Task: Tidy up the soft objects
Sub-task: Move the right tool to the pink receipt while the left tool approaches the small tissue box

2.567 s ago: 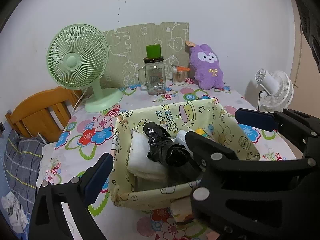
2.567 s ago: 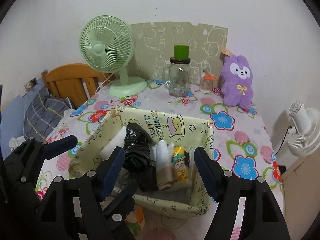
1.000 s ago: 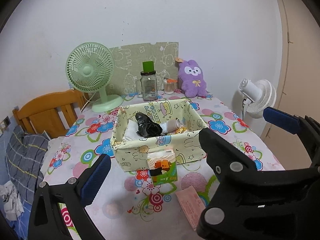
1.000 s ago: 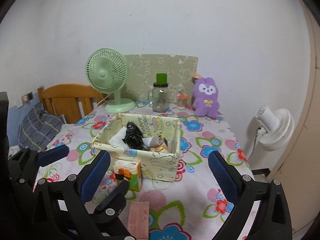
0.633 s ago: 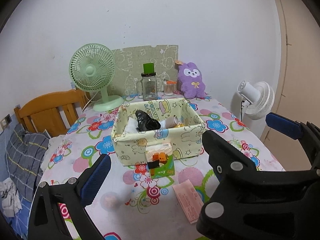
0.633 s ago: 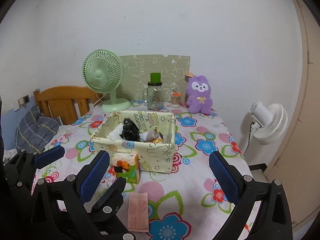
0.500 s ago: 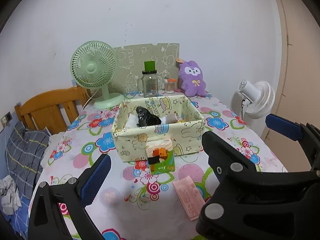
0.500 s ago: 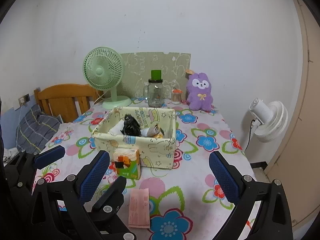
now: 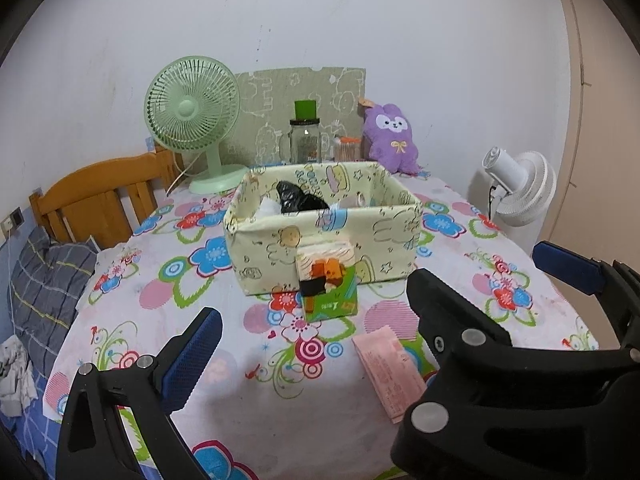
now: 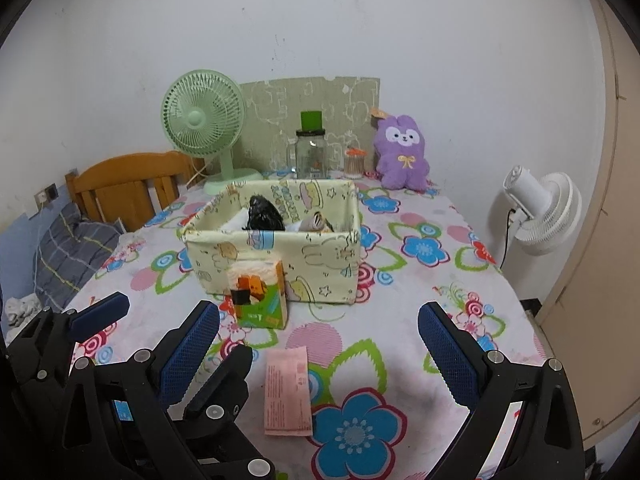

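Yellow fabric basket [image 10: 280,256] sits mid-table, holding a black bag [image 10: 262,216] and rolled cloths.
Both the left gripper [image 9: 320,336] and right gripper [image 10: 320,344] hover empty, jaws spread wide; a tissue pack [image 10: 260,294] touches the basket's front, a pink packet [image 10: 288,392] nearer.

Floral-clothed table [image 10: 420,320] bearing fabric bin [image 10: 280,256]

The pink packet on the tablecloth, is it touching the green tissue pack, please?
Apart. The right wrist view shows a strip of flowered tablecloth between the pink packet and the green tissue pack, which stands nearer the fabric box.
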A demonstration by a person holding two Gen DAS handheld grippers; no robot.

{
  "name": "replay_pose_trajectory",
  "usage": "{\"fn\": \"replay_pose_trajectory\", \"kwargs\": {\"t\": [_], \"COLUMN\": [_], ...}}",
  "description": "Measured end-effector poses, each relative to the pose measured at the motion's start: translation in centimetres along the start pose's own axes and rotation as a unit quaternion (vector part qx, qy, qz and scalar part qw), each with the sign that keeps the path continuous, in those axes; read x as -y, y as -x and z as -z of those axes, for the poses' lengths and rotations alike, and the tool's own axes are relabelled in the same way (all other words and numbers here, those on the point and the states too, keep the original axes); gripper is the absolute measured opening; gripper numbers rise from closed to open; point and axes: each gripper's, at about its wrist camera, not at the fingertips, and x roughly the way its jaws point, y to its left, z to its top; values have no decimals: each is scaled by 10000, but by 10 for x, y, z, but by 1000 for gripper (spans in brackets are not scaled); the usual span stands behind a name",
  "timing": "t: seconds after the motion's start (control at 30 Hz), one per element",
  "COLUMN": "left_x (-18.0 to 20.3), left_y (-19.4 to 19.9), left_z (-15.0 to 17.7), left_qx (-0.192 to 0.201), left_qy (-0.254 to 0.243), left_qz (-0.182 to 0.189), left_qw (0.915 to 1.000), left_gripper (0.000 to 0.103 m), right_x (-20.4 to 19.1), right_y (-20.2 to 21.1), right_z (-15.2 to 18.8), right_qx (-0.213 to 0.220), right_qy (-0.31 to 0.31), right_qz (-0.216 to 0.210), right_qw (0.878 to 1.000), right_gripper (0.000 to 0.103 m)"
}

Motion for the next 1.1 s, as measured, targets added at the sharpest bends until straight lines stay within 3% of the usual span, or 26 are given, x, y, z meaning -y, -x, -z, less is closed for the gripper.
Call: {"fn": "replay_pose_trajectory", "kwargs": {"t": [0.37,0.73,1.1], "left_x": [-9,-26,-27], "left_y": [-23,-46,-56], "left_z": [23,35,46], "left_qx": [-352,-721,-892], "left_qy": [77,167,-1], "left_qz": [121,-123,-36], "left_qw": [9993,9972,9960], "left_gripper": [102,98,95], "right_x": [-3,-8,-20], "right_y": [-26,-53,-75], "right_z": [21,34,43], "right_qx": [-377,-770,-1113], "right_qy": [-71,-124,-17], "right_qz": [31,-37,-74], "right_qw": [9993,9969,9938], "right_gripper": [101,100,91]}}
